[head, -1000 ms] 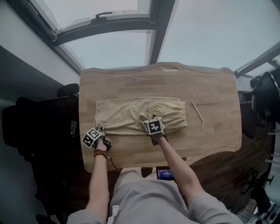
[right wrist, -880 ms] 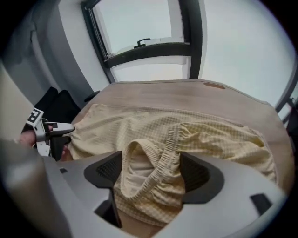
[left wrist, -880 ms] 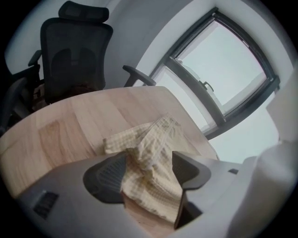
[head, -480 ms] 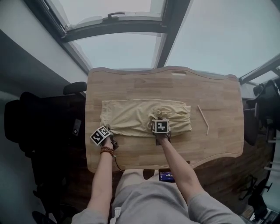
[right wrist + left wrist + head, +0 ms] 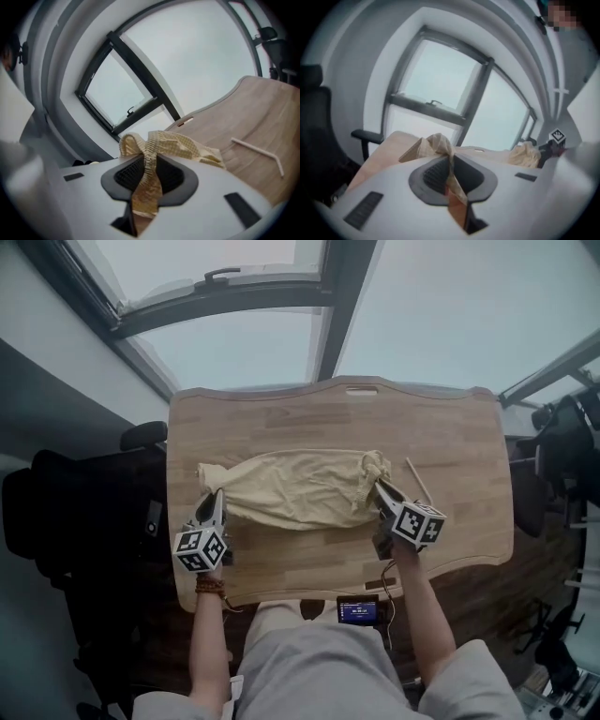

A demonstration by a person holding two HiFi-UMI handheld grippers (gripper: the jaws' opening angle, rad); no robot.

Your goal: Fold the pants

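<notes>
The pants point(image 5: 300, 488) ends have been raised above the table point(image 5: 450, 427); cloth is pinched by the just-closed left gripper point(image 5: 217, 497) and right gripper point(image 5: 381, 487).

Wood table point(image 5: 281, 568), pants point(image 5: 300, 488) mid, thin stick point(image 5: 414, 474) rt

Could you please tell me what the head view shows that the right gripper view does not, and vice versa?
Only the head view: the left tool, the person's arms, a small lit screen by the near table edge, and the beige fabric pants spanning from tool to tool. Only the right gripper view: the right tool's dark ribbed pads pressing a bunched fold. Both tools' jaws have just been closing on fabric. Shared: the pants, the light wooden table, the thin pale stick and the window.
</notes>
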